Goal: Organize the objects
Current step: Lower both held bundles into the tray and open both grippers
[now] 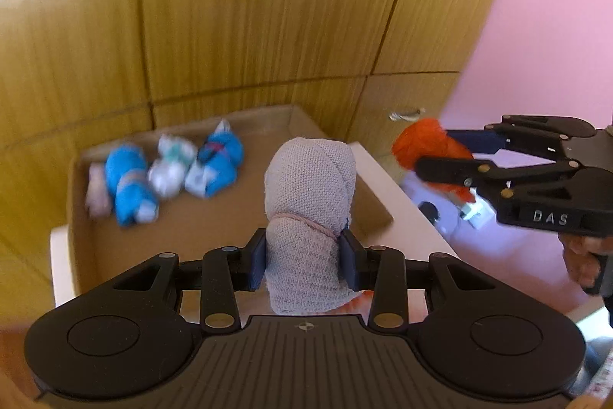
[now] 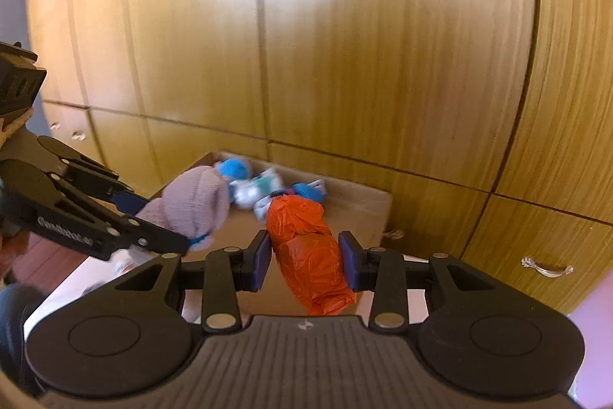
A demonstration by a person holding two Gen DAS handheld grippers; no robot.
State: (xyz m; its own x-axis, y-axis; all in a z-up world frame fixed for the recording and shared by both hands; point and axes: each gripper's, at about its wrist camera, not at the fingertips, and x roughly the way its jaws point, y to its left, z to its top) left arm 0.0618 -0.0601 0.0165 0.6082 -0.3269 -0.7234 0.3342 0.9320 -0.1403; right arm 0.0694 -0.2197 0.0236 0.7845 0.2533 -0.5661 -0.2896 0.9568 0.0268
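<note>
My left gripper (image 1: 304, 257) is shut on a grey knitted sock roll (image 1: 310, 186) tied with a band, held upright over the near edge of an open cardboard box (image 1: 76, 194). Several rolled bundles lie at the box's far end, among them a blue bundle (image 1: 128, 186) and a white one (image 1: 172, 163). My right gripper (image 2: 305, 259) is shut on an orange crinkly bundle (image 2: 310, 255), raised in front of the same box (image 2: 360, 204). In the left wrist view the right gripper (image 1: 436, 150) hangs to the right with the orange bundle (image 1: 421, 140). The right wrist view shows the left gripper (image 2: 164, 223) with the grey roll (image 2: 195, 206).
Wooden cabinet doors (image 2: 345, 45) rise right behind the box, with a metal handle (image 2: 548, 269) low on the right. The box rests on a white tabletop (image 1: 406, 206). A pink wall (image 1: 555, 25) stands to the right. A person's hand (image 1: 586, 255) grips the right tool.
</note>
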